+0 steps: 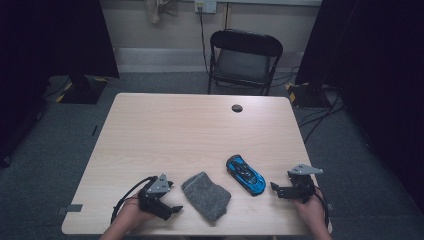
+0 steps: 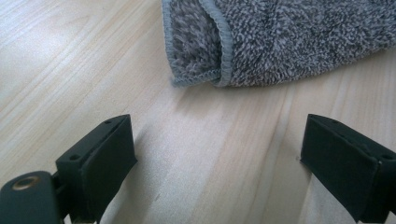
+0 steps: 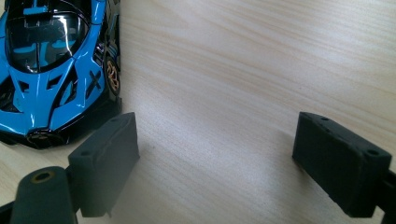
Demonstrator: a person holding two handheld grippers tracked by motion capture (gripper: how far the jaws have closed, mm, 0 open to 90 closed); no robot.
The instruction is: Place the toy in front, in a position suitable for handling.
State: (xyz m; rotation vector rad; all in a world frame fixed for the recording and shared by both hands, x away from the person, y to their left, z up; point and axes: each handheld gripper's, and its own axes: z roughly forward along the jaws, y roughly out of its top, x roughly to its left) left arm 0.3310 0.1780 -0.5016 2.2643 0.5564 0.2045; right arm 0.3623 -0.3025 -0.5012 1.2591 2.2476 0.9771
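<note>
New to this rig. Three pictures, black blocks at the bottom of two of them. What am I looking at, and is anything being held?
No robot arm here: a person holds a two-jaw tool in each hand. The high view looks down on the table, with the left tool and right tool near its front edge. The other two pictures come from cameras riding on each tool; the black blocks are that tool's own jaws. On the table lie a folded grey cloth and a blue toy car. The left tool faces the cloth, the right tool sits beside the car. Both stand open; nothing is held.
</note>
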